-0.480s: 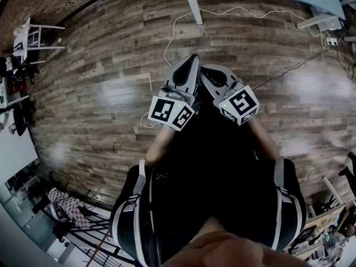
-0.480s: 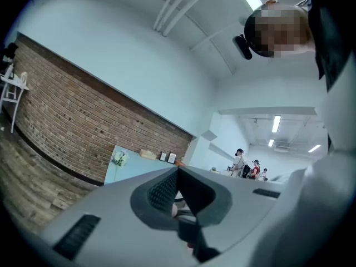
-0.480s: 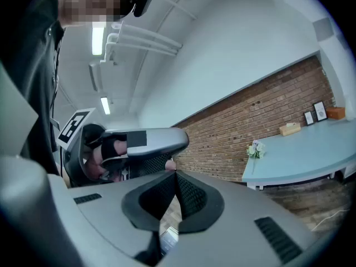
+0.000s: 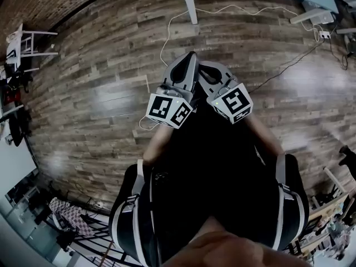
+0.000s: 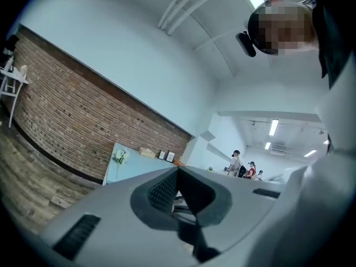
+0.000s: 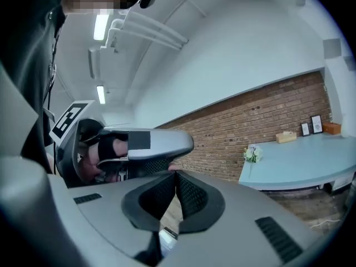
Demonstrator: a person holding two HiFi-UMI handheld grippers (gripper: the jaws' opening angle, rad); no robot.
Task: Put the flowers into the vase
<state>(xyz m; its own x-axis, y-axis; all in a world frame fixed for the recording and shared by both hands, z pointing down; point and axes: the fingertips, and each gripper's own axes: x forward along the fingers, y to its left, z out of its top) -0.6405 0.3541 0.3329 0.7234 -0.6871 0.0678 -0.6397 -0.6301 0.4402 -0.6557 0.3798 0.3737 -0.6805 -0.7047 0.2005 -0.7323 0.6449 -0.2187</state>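
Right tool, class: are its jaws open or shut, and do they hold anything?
Shut and empty. In the right gripper view the right tool has its jaw tips touching, with nothing between them.

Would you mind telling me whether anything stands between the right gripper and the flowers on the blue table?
Nothing visible does. The flowers sit at the table corner across the wooden floor; the left gripper is off to the side of the right gripper.
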